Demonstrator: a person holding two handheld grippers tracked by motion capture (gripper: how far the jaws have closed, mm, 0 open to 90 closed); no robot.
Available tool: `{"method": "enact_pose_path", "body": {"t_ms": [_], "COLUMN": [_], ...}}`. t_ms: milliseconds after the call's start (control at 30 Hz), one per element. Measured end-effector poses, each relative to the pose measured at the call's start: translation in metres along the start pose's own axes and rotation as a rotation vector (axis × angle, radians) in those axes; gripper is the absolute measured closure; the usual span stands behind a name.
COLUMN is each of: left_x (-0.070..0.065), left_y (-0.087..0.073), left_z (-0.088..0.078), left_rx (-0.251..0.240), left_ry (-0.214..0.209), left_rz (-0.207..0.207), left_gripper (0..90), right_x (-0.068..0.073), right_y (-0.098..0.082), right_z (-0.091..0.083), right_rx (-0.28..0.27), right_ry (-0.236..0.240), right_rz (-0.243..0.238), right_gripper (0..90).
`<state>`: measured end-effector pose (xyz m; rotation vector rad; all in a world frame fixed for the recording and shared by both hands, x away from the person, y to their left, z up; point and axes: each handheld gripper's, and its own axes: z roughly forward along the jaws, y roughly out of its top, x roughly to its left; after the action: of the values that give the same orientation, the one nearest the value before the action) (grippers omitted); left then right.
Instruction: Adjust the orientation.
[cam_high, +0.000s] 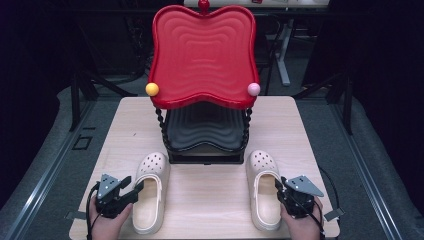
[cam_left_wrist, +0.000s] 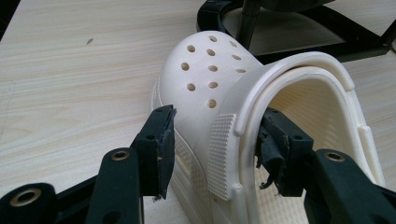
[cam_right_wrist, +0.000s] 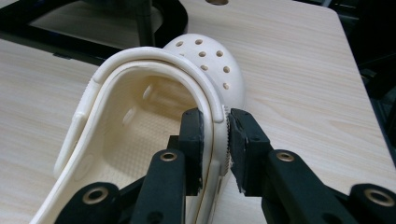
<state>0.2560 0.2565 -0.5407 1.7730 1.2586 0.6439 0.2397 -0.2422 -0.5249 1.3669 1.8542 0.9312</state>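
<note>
A: Where do the two clogs lie?

B: Both on the desk, near its front edge, toes toward the rack (cam_high: 205, 150) at the back. The left clog (cam_high: 150, 192) sits toward the front left corner, the right clog (cam_high: 264, 189) toward the front right. Their long axes run front to back, roughly parallel, well apart.

A: And the grippers?

B: Each comes at its clog from the outer side, near the heel end. The left gripper (cam_left_wrist: 212, 149) stands wide, straddling the outer wall: one jaw outside, one inside the opening. The outer pad looks just clear of the wall, so I'd call it not yet clamped. The right gripper (cam_right_wrist: 215, 147) is narrow, its jaws on either side of the right clog's outer rim, one inside, one outside, pads pressed on it.

A: So the right is ahead?

B: By my reading, yes. It has its clog; the left has yet to close.

A: Anything in the rack?

B: The red tray (cam_high: 202, 55) on top is bare, with a yellow ball (cam_high: 152, 89) and a pink ball (cam_high: 254, 89) at its front corners. The black tray (cam_high: 204, 127) beneath looks bare too.
</note>
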Motion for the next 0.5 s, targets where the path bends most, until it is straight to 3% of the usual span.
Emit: {"method": "enact_pose_path", "body": {"t_ms": [233,500], "left_x": [-0.0042,-0.0102], "left_y": [0.0011,0.0021], "left_z": [-0.0018,-0.0046], "left_rx": [-0.005,0.023], "left_ry": [0.016,0.037], "left_rz": [0.030,0.049], "left_gripper": [49.9,57.6], "right_x": [0.0003,0.0004], "right_y": [-0.0033,-0.0041], "right_z": [0.0012,-0.0003], "right_rx": [-0.002,-0.020], "right_ry": [0.030,0.034], "right_rz": [0.010,-0.033], "right_gripper": [72.1,67.5]}}
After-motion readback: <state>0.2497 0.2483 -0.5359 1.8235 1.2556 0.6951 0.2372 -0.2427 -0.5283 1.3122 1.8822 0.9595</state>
